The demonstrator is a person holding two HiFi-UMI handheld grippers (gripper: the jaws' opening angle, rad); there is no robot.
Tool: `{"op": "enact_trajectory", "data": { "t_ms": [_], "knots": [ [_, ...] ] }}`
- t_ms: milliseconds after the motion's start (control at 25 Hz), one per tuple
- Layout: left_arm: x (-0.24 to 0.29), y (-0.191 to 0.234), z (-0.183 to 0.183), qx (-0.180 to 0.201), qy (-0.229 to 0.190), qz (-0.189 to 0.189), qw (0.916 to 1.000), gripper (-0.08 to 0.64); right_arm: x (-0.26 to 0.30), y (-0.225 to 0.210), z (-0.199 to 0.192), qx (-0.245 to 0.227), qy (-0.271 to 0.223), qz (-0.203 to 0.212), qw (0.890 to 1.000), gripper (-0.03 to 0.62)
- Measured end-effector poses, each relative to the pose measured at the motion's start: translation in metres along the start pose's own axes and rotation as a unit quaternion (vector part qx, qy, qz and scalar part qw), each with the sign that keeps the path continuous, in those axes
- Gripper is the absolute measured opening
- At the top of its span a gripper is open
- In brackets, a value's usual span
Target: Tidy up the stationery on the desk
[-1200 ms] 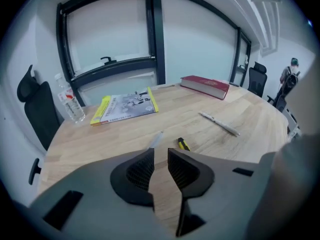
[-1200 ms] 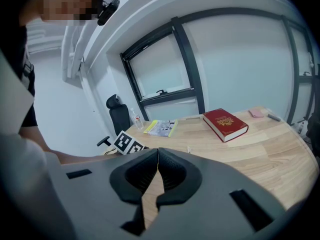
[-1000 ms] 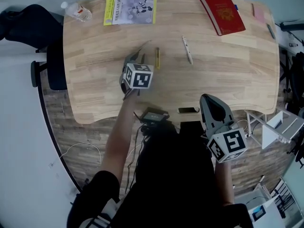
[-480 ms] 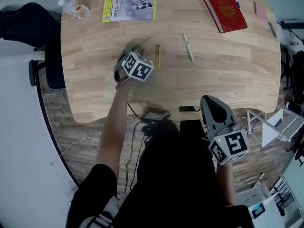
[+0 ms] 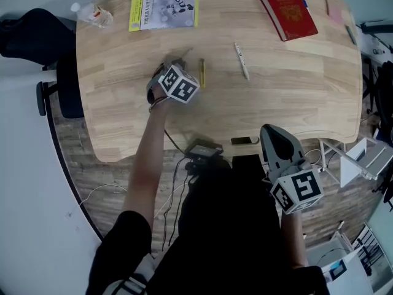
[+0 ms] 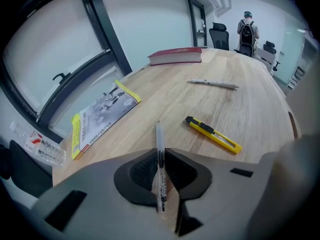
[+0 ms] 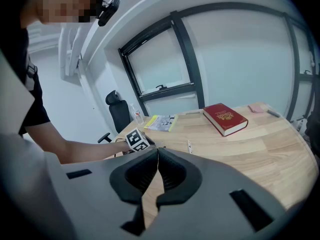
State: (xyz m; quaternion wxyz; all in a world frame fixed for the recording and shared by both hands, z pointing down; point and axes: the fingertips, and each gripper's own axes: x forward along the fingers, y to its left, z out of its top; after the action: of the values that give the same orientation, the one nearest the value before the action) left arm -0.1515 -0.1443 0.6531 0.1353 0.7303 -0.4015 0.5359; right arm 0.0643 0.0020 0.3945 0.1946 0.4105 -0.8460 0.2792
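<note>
Left gripper view: the left gripper (image 6: 160,153) is clamped on a clear pen (image 6: 159,134).

The pen runs lengthwise between the pinched jaws, and its front end sticks out ahead of them over the left half of the wooden desk (image 5: 295,97). A yellow utility knife (image 6: 214,135) lies just to its right, apart from it. A white pen (image 6: 213,84) lies nearer the desk's middle. A red book (image 6: 176,55) sits toward the far right corner, and a booklet with a yellow spine (image 6: 102,116) lies by the far left corner, with a plastic bottle (image 6: 37,144) at that corner's edge. The right gripper (image 7: 156,151) is clenched on nothing, held off the desk's near edge.
</note>
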Motion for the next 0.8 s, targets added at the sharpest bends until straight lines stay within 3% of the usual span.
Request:
{"op": "enact_trajectory", "data": {
  "t_ms": [200, 440, 640, 720, 800],
  "knots": [
    [0.000, 0.002, 0.001, 0.003, -0.006, 0.008, 0.9999, 0.067, 0.002, 0.004, 0.001, 0.000, -0.002, 0.003, 1.000, 0.021],
    [-0.001, 0.000, 0.000, -0.040, 0.013, 0.011, 0.9990, 0.067, 0.001, 0.009, 0.004, -0.004, -0.009, 0.004, 1.000, 0.021],
    [-0.019, 0.006, 0.014, -0.144, -0.009, 0.011, 0.9894, 0.067, -0.001, 0.009, 0.005, -0.004, -0.011, 0.000, 1.000, 0.021],
    [-0.027, 0.002, 0.020, -0.203, -0.023, -0.011, 0.9790, 0.067, -0.001, 0.009, 0.005, -0.003, -0.010, -0.001, 1.000, 0.021],
    [-0.034, -0.002, 0.023, -0.264, -0.036, -0.034, 0.9633, 0.067, -0.001, 0.010, 0.005, -0.003, -0.011, -0.001, 1.000, 0.021]
  ]
}}
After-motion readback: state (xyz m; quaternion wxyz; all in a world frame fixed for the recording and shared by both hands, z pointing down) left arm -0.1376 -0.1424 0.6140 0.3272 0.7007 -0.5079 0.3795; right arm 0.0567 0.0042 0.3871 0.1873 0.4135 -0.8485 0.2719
